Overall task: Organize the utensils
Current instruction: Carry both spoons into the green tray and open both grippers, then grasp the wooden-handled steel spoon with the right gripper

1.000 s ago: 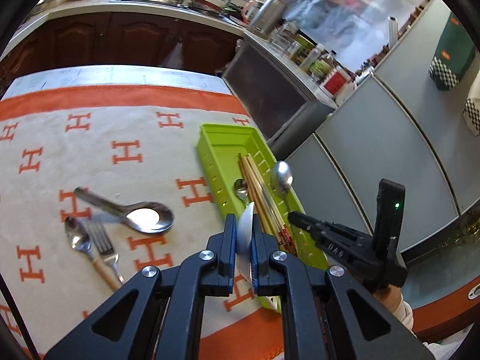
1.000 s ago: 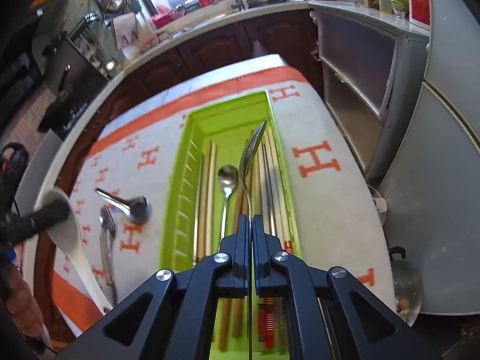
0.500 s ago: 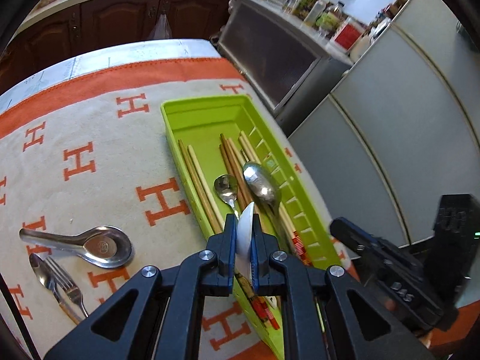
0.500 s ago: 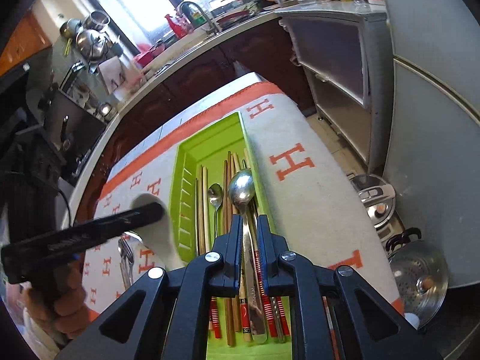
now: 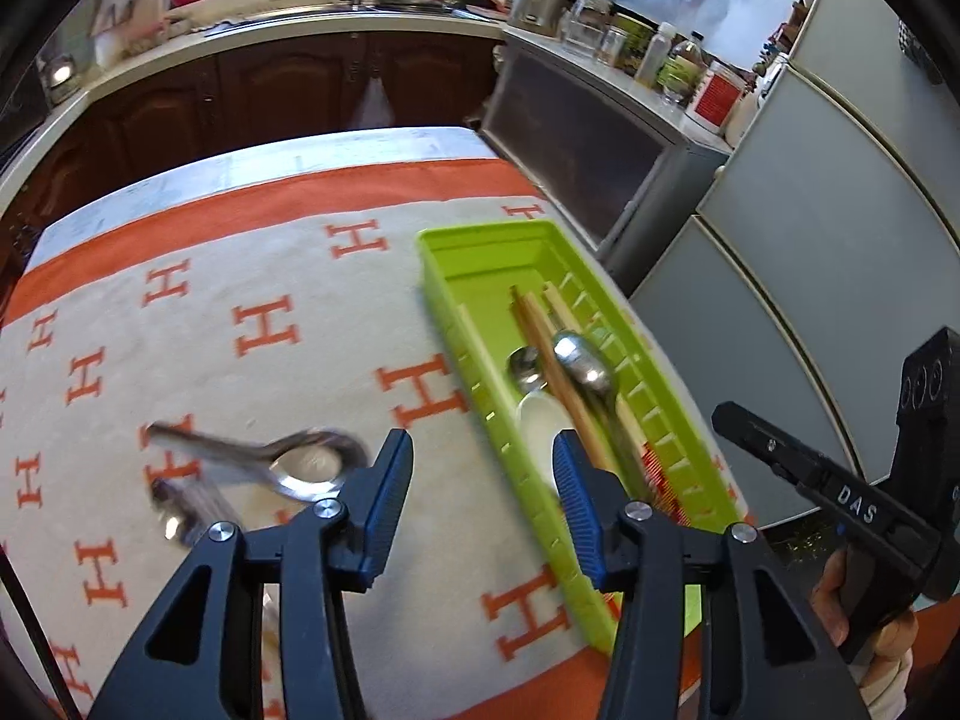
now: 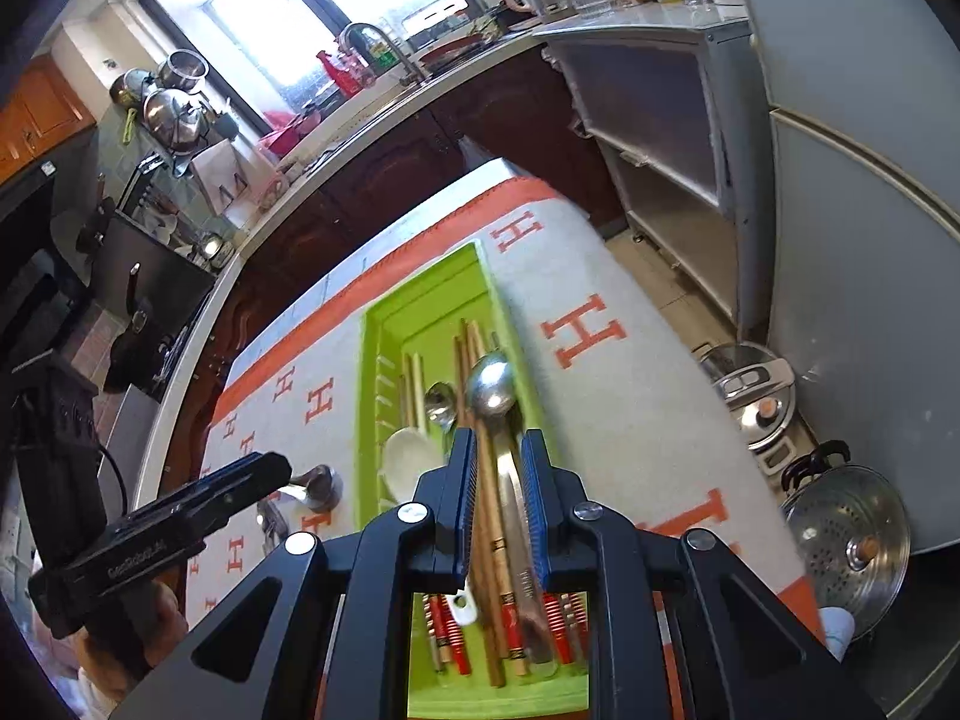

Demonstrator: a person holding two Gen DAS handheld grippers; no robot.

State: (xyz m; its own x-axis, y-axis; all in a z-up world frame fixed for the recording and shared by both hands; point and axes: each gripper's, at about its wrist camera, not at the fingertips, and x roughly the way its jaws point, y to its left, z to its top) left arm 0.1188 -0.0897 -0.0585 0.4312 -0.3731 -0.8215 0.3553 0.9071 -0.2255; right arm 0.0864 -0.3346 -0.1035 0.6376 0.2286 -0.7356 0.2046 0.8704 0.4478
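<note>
My left gripper (image 5: 483,483) gapes wide above the lime-green plastic tray (image 5: 480,240), white ceramic spoon (image 5: 540,426) inside; my right gripper (image 6: 499,498), part-open and empty, hovers over the steel spoon (image 6: 493,387).

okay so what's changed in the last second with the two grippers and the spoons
The left gripper opened and let go of the white spoon, which now lies in the green tray. The right gripper had already released the large metal spoon into the tray and has opened wider. The ladle and other utensils on the cloth stayed put.
</note>
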